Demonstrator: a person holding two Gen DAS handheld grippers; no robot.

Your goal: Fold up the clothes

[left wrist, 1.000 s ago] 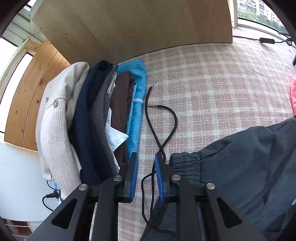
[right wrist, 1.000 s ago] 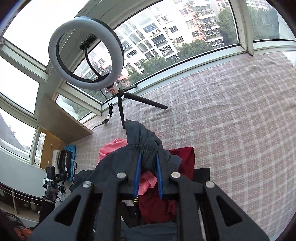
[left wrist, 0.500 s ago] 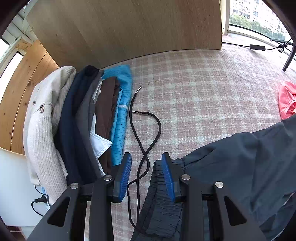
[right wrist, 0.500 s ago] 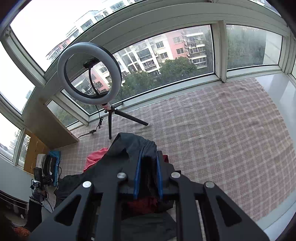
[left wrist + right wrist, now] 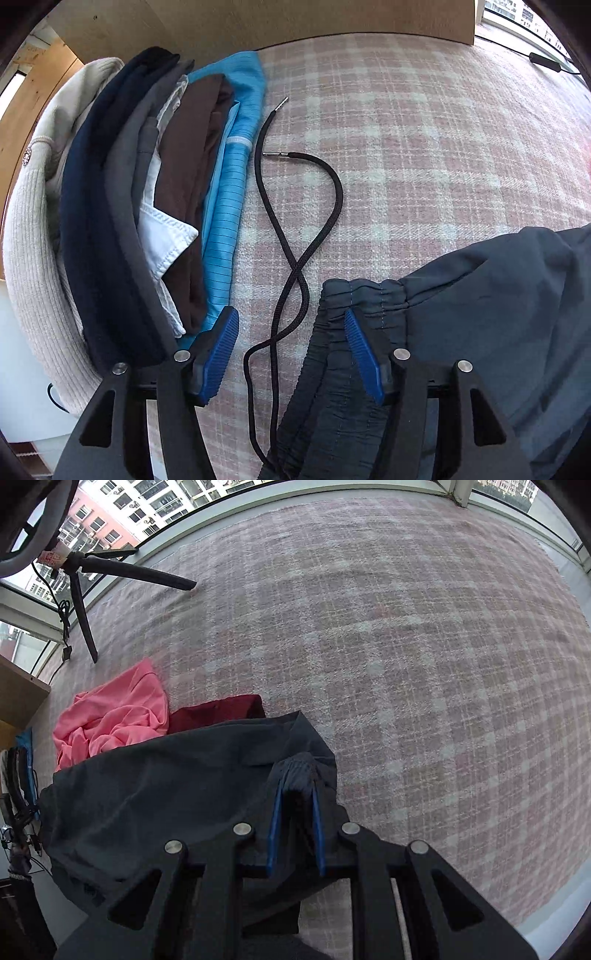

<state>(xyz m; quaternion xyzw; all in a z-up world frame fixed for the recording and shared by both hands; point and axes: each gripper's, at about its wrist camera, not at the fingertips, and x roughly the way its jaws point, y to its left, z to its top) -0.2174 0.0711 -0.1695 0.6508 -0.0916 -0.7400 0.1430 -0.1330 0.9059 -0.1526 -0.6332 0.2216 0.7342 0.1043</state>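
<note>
Widened since a second ago, the left tongs [image 5: 291, 354] gape over the drawstring [image 5: 295, 236]; right tongs [image 5: 295, 830] pinch the grey trousers [image 5: 166, 786] at lower centre. Folded stack [image 5: 147, 192] done; pink garment [image 5: 114, 716] and trousers remain.

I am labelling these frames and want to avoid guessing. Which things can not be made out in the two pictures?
- Left wrist view: where the black drawstring enters the grey trousers; the bottom edge cuts it off.
- Right wrist view: the fold of trousers between the right gripper jaws is blurred.
- Right wrist view: the dark red garment lies mostly under the trousers.
- Right wrist view: the ring light is cut by the frame edge.
</note>
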